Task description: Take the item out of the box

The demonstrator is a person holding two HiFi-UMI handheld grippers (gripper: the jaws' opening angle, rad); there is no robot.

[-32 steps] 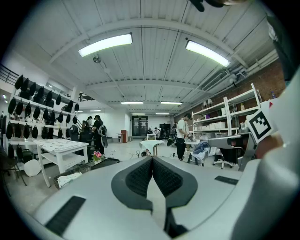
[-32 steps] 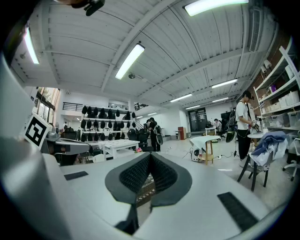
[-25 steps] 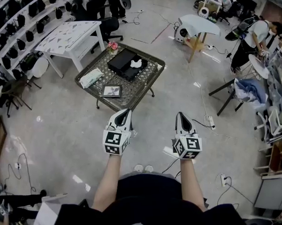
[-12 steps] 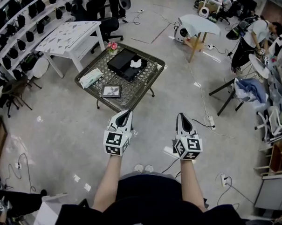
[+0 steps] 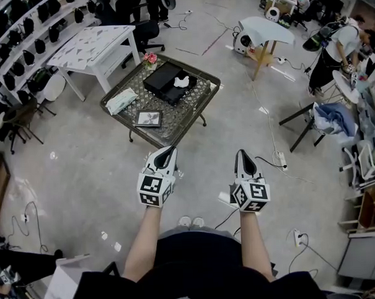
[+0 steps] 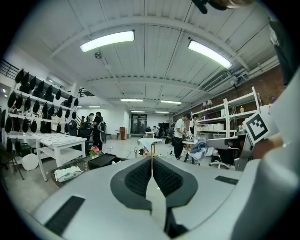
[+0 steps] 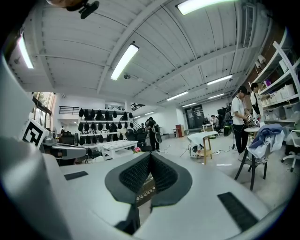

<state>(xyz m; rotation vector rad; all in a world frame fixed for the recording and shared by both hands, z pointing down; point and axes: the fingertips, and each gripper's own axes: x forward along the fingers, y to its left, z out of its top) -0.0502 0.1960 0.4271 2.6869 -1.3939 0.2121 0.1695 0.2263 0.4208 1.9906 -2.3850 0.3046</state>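
My left gripper (image 5: pixel 168 150) and right gripper (image 5: pixel 240 154) are closed and empty. White item (image 5: pixel 181 82) inside box (image 5: pixel 162 86) looks light, maybe fragile; I'd pinch its middle.

Two bare forearms stretched forward side by side, left gripper (image 5: pixel 166 154) fingers pressed together, empty, right gripper (image 5: pixel 242 158) fingers likewise closed, empty, both held level

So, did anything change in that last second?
Nothing visibly changed, and nothing was grabbed or let go. The left claw and right claw stay shut and empty, well short of the table. The item still lies in the box.
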